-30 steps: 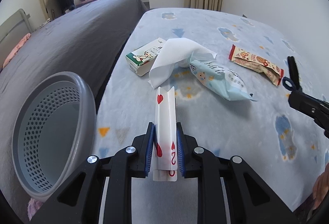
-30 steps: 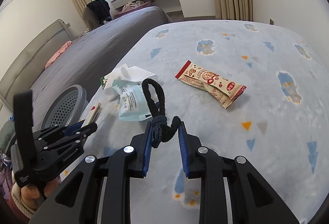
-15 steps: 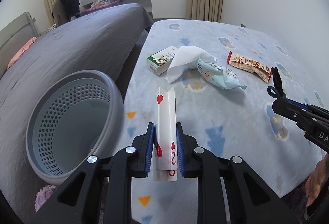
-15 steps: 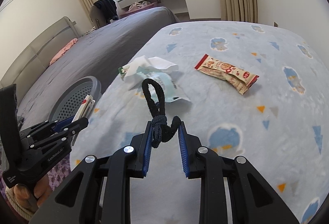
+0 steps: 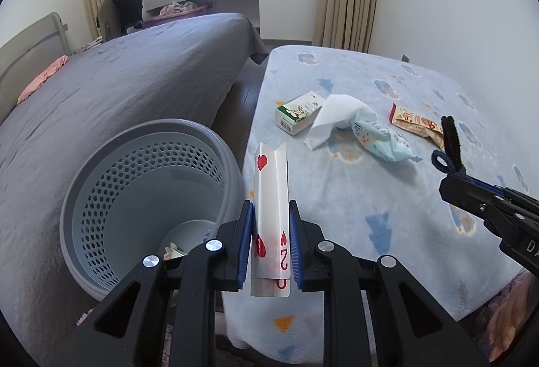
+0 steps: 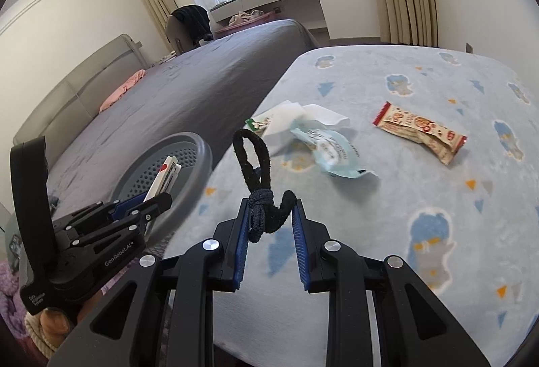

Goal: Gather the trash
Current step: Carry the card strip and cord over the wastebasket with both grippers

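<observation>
My left gripper [image 5: 270,225] is shut on a bent two-of-hearts playing card [image 5: 271,198], held just right of the grey perforated basket [image 5: 101,192]. In the right wrist view that same gripper [image 6: 158,195] and card [image 6: 163,176] hang over the basket's rim [image 6: 202,161]. My right gripper [image 6: 271,222] is shut on a knotted black cord [image 6: 256,185] above the blue blanket's near edge; it shows at the right of the left wrist view [image 5: 453,176]. On the blanket lie a small carton [image 5: 298,112], a white tissue [image 5: 331,118], a pale blue wrapper [image 5: 380,139] and a red-ended snack wrapper [image 5: 416,124].
A scrap of paper [image 5: 171,251] lies at the basket's bottom. A grey-covered bed [image 5: 118,87] stretches behind the basket, with a narrow floor gap [image 5: 241,101] between it and the blue-blanketed bed [image 6: 421,192]. A hand [image 5: 508,333] shows at lower right.
Both grippers have drawn back and to the left from the trash on the blanket, each keeping its hold. The basket now fills more of the left wrist view, close beside the card.
</observation>
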A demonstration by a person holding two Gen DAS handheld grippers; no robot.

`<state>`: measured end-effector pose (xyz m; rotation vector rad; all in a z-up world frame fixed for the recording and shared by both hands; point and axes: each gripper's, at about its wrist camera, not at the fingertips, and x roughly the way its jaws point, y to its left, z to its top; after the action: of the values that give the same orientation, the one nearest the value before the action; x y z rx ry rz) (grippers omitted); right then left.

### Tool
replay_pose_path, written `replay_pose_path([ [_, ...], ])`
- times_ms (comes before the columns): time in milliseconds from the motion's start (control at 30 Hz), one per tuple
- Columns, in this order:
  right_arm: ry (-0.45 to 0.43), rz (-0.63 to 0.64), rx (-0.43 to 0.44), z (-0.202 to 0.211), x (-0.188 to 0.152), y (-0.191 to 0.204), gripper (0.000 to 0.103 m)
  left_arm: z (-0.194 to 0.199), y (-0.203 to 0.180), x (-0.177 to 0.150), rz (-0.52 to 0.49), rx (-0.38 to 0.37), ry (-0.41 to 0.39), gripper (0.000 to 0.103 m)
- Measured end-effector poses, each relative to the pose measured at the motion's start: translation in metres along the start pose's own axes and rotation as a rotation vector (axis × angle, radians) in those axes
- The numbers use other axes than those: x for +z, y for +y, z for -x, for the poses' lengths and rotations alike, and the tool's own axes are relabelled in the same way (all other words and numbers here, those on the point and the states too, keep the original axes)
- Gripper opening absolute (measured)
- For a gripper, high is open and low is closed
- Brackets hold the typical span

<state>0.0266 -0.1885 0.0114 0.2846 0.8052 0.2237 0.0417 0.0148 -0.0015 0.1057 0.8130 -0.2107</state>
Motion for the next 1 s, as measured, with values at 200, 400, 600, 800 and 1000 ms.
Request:
replay_pose_path([
  [200, 0.002, 0.021, 0.037, -0.012, 0.006, 0.024, 0.024, 0.008, 0.026, 0.004, 0.02, 0.037, -0.026, 0.021],
  [400, 0.035, 0.069, 0.077, -0.033, 0.013, 0.054, 0.024, 0.006, 0.059, -0.001, 0.08, 0.066, -0.023, 0.021],
  [600, 0.062, 0.116, 0.119, -0.059, 0.018, 0.086, 0.024, 0.002, 0.092, -0.003, 0.108, 0.103, -0.03, 0.021],
  [800, 0.102, 0.165, 0.166, -0.091, 0.023, 0.119, 0.024, -0.01, 0.128, -0.004, 0.151, 0.137, -0.015, 0.021],
  [1000, 0.152, 0.197, 0.201, -0.124, 0.025, 0.143, 0.024, -0.023, 0.158, -0.011, 0.193, 0.171, 0.01, 0.021],
])
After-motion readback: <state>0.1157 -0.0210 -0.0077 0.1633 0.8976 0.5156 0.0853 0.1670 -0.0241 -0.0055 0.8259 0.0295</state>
